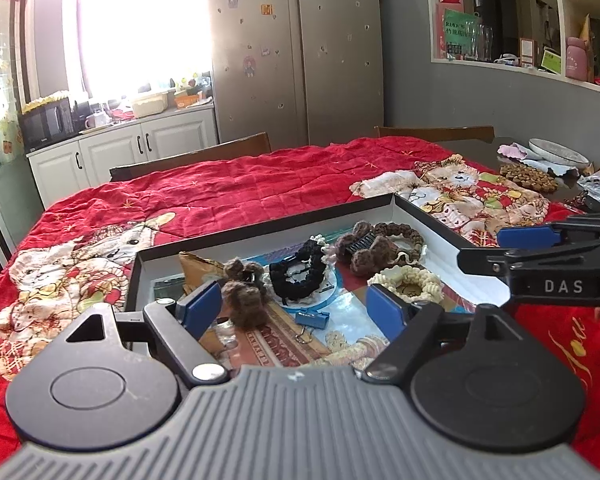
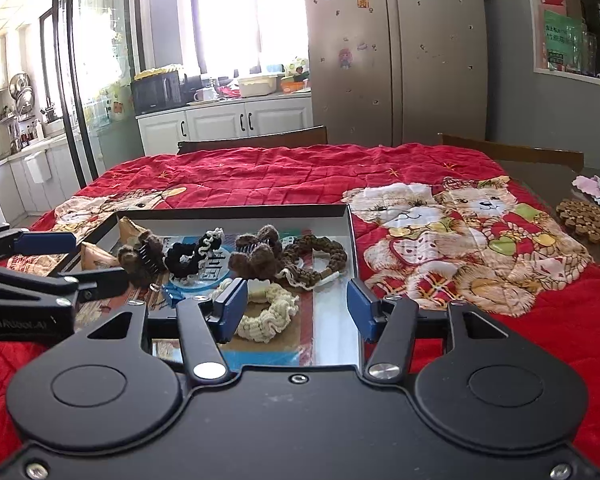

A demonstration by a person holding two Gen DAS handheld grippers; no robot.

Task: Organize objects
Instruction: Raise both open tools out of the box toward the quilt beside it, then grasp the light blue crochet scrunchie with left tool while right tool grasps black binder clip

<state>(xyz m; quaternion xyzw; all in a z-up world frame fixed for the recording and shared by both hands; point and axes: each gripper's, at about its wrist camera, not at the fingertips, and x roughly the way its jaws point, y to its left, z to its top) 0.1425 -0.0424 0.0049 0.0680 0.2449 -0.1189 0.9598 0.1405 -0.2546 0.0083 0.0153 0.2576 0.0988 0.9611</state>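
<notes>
Nearest my left camera, the left gripper (image 1: 296,306) stands spread, its blue pads gripping nothing, with a fuzzy brown clip (image 1: 244,292) just past its pad at ten o'clock. A small blue binder clip (image 1: 311,317) lies between the pads on the glossy printed floor of the tray (image 1: 260,236), a shallow box with dark rim and white inner walls. My right gripper (image 2: 296,308) is also parted and empty, its jaws over the near right part of the tray. A ruffled cream scrunchie (image 2: 266,314) sits against its left pad. Beyond lie a black scrunchie (image 2: 188,258) with cream trim, a dark-brown crochet claw clip (image 2: 256,256) and a braided brown ring (image 2: 320,258), crowded close together. The left view alone shows the binder clip; the right view alone shows the kitchen sink side at nine o'clock. The tray rests on a quilted red cloth (image 2: 284,172) with teddy-bear patches. A round beaded trivet (image 2: 588,220) lies at two o'clock, a steel fridge (image 2: 392,48) at twelve.
</notes>
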